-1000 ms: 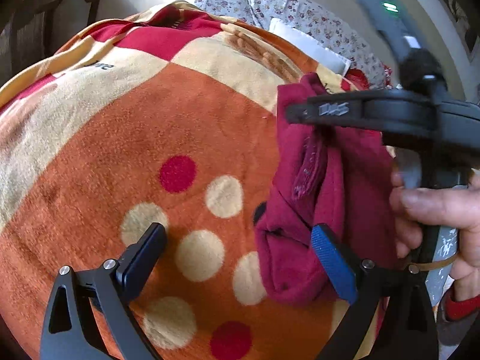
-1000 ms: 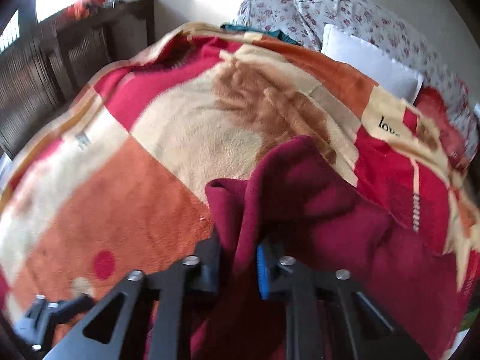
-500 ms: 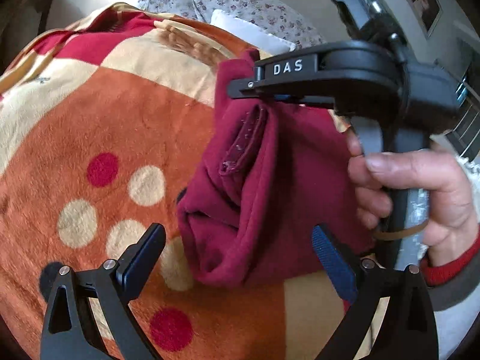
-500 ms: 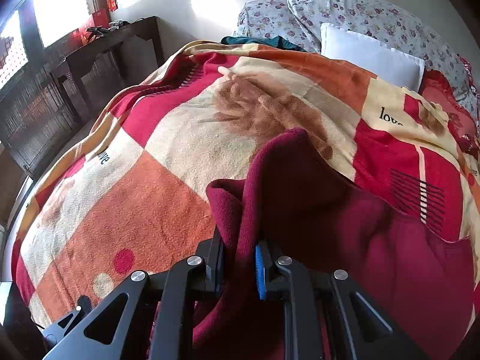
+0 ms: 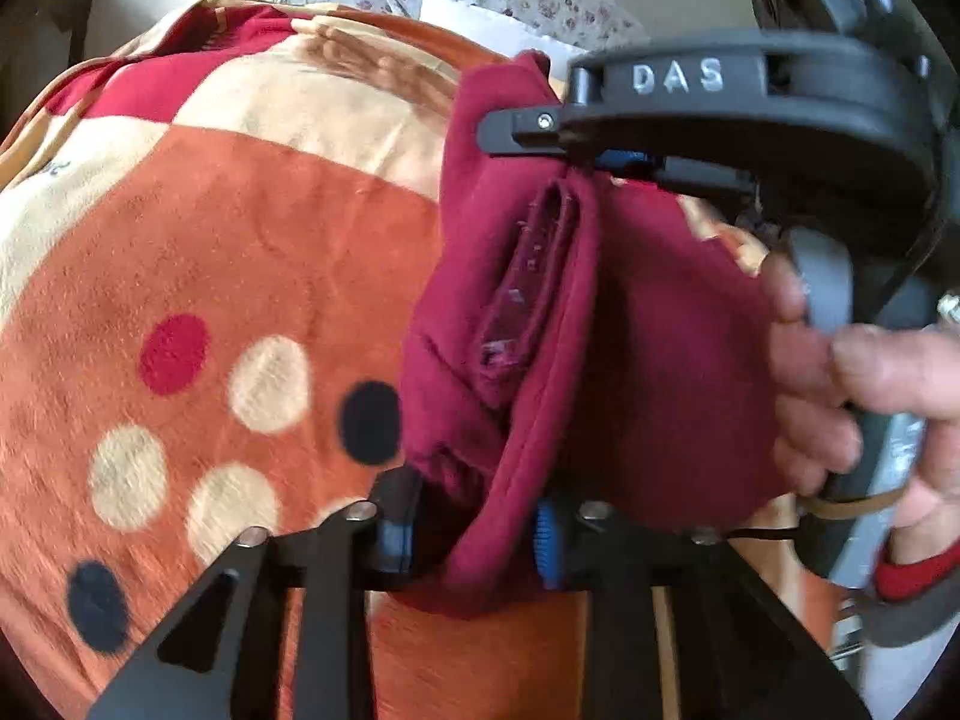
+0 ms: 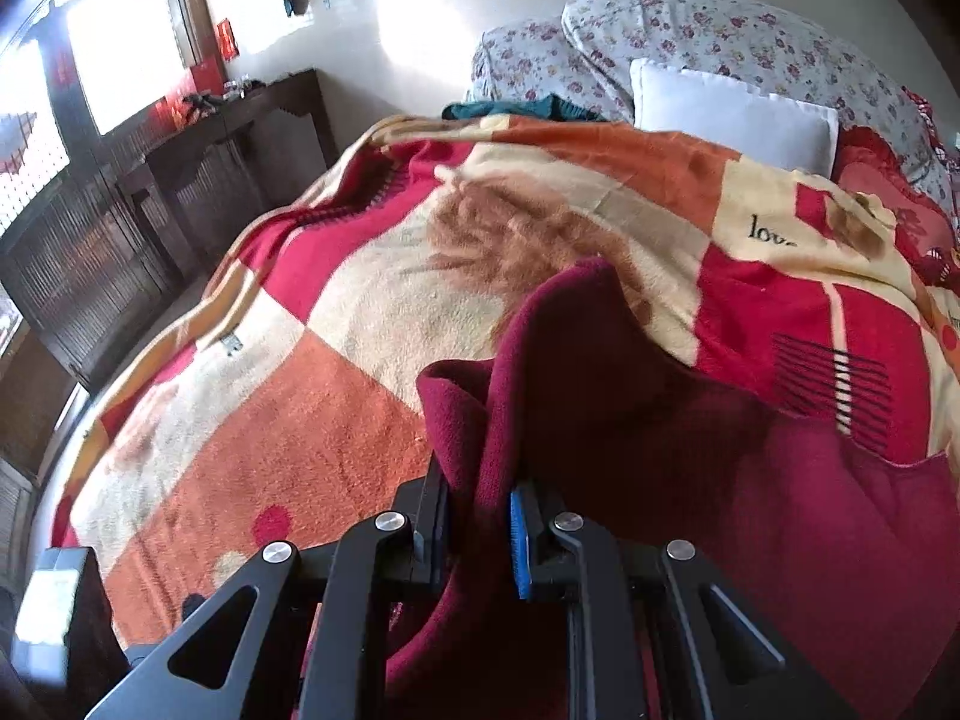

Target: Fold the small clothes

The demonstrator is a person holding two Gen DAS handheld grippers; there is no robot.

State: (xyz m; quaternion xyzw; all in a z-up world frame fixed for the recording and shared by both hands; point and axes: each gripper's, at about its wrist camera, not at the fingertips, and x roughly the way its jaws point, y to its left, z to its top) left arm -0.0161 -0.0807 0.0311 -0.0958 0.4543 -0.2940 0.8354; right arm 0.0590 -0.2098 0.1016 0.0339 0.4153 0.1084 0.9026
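While both grippers pinch the cloth: the maroon garment [image 5: 648, 348] hangs bunched between them, lifted above the patterned blanket [image 5: 252, 252] that covers the bed.
Left gripper [image 5: 474, 534]: its jaws have just been closing from wide apart, and now stand narrow with the garment's lower fold between the blue pads; the cloth fills the gap, so I judge it pinched.
Right gripper [image 6: 480, 516]: jaws narrow and clamped on an upper edge of the same garment, which rises in a ridge ahead of them in the right wrist view; seen from the left wrist, a hand [image 5: 840, 396] grips its handle.
Risk, thick bite: the left jaws seem to have taken several layers at once, a rolled hem among them; one layer may slide out when the cloth is pulled taut.
Risk, wrong edge: the seamed strip [image 5: 528, 288] is twisted down the middle, so spreading from these two holds could give a skewed fold.
Risk, drag: plush blanket pile may catch the cloth as it is laid down and leave creases.
Risk, crowding: the two grippers are near each other, and could knock together if they close in further.
Around: floral pillows [image 6: 690, 30] and a white pillow [image 6: 732, 114] at the bed's far end, a teal cloth [image 6: 516, 108] beside them, dark wooden furniture [image 6: 120, 228] along the window wall.
In the way: nothing lies on the near blanket; the pillows are well apart from the work.
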